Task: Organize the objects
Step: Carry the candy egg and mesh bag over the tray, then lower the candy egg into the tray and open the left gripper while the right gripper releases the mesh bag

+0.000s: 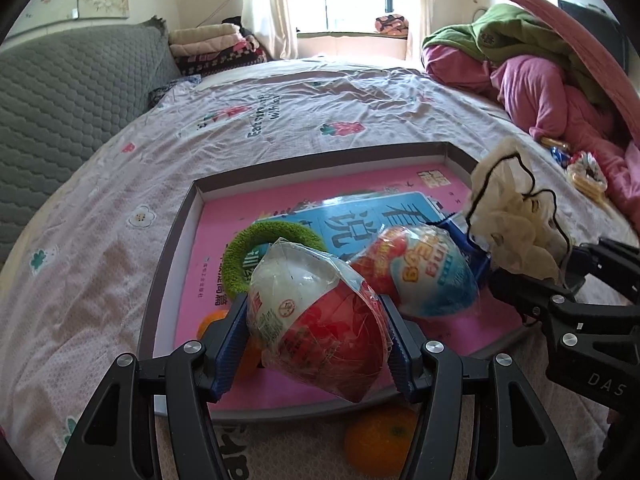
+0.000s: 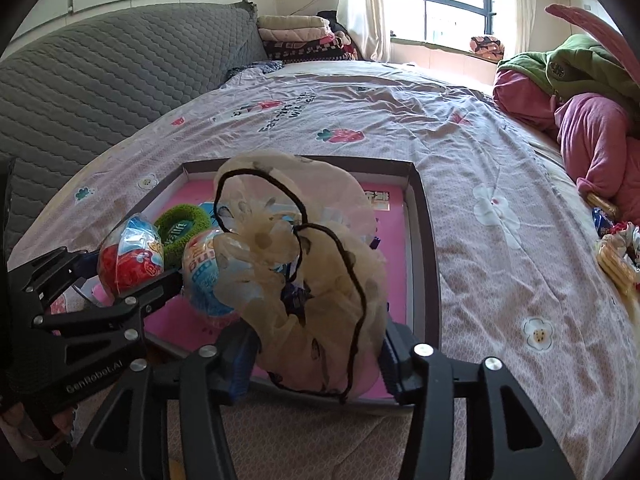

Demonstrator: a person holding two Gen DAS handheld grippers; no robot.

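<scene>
My left gripper [image 1: 316,332] is shut on a red and white wrapped toy egg [image 1: 316,316], held just above the near part of a grey-rimmed box lid [image 1: 168,248] with a pink floor. A second, blue and red egg [image 1: 424,268] and a green fuzzy ring [image 1: 248,248] lie inside on a blue book [image 1: 360,216]. My right gripper [image 2: 316,360] is shut on a cream sheer scrunchie with black trim [image 2: 304,264], held over the lid's right side. It also shows in the left wrist view [image 1: 512,220]. The left gripper and its egg [image 2: 124,256] show in the right wrist view.
The lid rests on a bed with a pale flowered sheet [image 1: 100,264]. Two oranges [image 1: 380,440] lie at the lid's near edge. Pink and green bedding [image 1: 532,80] is piled at the right, with snack packets [image 2: 612,252] beside it. A grey quilted headboard [image 1: 60,100] stands left.
</scene>
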